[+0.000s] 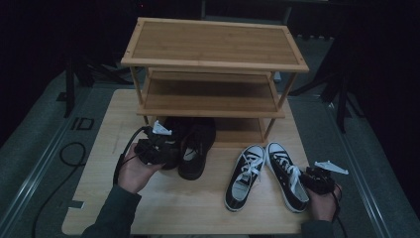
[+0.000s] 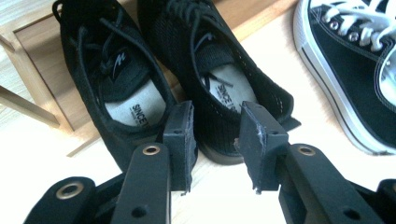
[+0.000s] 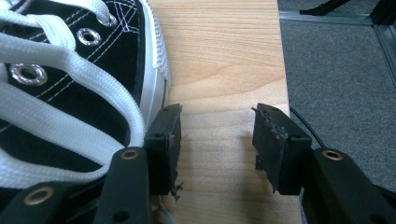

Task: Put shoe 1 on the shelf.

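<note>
My left claw [image 2: 215, 140] stands half-wide, empty, at the black mesh shoes' [image 2: 219, 70] heels, six o'clock of the bamboo shoe rack [image 1: 213, 49]. Nothing shelved yet. My right claw [image 3: 217, 149] gapes empty beside the black-and-white canvas sneakers [image 1: 285, 171].

Wooden three-tier shoe rack [image 1: 213, 42], set at the far end of a light wooden table [image 1: 163, 203]; grey carpeted floor [image 1: 29, 148] seen around the table; black cable [image 1: 69, 153] laid on the floor at left
</note>
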`<state>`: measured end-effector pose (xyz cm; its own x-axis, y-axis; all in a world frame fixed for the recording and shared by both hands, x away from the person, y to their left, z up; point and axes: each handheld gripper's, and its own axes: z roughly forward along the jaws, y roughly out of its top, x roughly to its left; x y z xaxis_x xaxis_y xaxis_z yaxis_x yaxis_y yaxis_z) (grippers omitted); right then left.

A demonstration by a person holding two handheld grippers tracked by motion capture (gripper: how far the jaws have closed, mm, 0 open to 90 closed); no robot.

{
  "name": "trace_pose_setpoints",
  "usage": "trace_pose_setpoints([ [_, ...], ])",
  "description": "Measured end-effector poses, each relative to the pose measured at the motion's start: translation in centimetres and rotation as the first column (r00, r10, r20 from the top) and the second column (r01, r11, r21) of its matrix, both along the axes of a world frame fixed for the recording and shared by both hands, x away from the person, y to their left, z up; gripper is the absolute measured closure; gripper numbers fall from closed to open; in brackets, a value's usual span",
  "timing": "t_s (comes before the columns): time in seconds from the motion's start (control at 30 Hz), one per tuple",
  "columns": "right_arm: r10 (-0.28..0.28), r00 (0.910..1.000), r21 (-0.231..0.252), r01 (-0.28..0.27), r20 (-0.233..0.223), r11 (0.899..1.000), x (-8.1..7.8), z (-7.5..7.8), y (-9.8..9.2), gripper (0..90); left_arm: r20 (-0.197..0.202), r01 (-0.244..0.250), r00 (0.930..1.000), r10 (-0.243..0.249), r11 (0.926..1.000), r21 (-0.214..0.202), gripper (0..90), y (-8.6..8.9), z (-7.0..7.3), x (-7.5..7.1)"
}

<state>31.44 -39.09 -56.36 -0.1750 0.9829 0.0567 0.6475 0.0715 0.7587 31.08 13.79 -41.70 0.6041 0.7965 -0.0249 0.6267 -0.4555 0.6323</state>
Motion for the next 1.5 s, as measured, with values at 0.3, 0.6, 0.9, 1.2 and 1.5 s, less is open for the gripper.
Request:
trace_pose_setpoints([
  [0.3,0.001,1.0,-0.001,-0.001,0.001,1.0,0.0,0.0,0.0,51.4,-0.032,0.027,0.9991,-0.026,0.9996,0.005,66.9,0.0,-1.5,-0.2],
  [0.6,0.001,1.0,-0.001,-0.001,0.001,1.0,0.0,0.0,0.0,51.4,-0.081,0.059,0.995,-0.058,0.9982,0.012,71.6,-0.3,-3.6,-0.4],
  [0.9,0.001,1.0,-0.001,-0.001,0.001,1.0,0.0,0.0,0.0,51.4,-0.121,0.08,0.9896,-0.077,0.9966,0.019,78.8,-0.9,-5.6,-0.5],
  [1.2,0.001,1.0,-0.001,-0.001,0.001,1.0,0.0,0.0,0.0,51.4,-0.139,0.094,0.9867,-0.084,0.9935,0.064,89.9,-1.6,-7.3,-0.6],
  [1.5,0.002,1.0,-0.001,-0.002,0.002,1.0,0.0,0.0,0.0,51.4,-0.167,0.129,0.9794,-0.113,0.9879,0.086,90.0,-2.6,-9.0,-0.9],
])
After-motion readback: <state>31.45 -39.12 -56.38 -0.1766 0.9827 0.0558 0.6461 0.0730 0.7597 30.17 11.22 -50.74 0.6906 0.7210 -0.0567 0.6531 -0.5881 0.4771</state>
